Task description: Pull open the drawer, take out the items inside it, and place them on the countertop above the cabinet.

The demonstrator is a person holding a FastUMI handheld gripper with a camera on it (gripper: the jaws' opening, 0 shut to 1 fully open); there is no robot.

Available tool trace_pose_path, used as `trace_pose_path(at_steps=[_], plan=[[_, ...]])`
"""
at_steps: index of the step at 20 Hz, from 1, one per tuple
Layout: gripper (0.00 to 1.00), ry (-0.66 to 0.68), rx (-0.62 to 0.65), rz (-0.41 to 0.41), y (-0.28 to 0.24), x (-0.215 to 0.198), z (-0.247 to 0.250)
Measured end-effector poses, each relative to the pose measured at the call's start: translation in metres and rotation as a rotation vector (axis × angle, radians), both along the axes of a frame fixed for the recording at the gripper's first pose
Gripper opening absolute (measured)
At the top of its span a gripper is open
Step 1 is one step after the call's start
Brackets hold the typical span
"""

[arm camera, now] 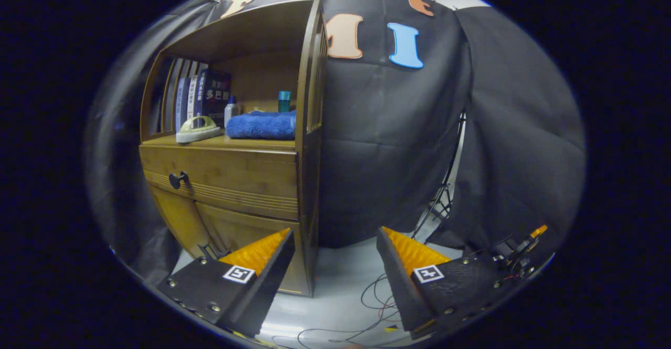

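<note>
A wooden cabinet (246,129) stands ahead and to the left of my fingers. Its drawer (230,178) is closed, with a dark round knob (177,180) near its left end. The countertop (262,142) above it carries a folded blue towel (261,126), a pale iron-shaped object (197,129), upright books (207,97), a small white bottle (230,110) and a teal-capped bottle (284,100). My gripper (333,239) is open, well short of the cabinet, with nothing between its fingers. What lies inside the drawer is hidden.
Two lower cabinet doors (230,231) sit under the drawer. Black cloth (398,144) hangs to the right of the cabinet. A stand's thin legs (443,202) and loose cables (367,307) lie on the pale floor beyond the right finger.
</note>
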State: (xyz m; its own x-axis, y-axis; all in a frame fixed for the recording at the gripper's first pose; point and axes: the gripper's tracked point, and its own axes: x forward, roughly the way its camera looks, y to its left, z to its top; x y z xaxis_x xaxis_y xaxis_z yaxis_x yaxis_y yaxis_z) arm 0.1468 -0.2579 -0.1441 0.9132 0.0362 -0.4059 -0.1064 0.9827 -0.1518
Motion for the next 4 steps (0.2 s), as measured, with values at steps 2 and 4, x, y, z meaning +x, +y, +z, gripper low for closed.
trace_pose_path(at_steps=[2, 4], plan=[[0.95, 0.002, 0.036, 0.019, 0.0042, -0.0046, 0.0045], [0.95, -0.001, 0.039, 0.024, 0.0034, -0.0030, 0.0024]])
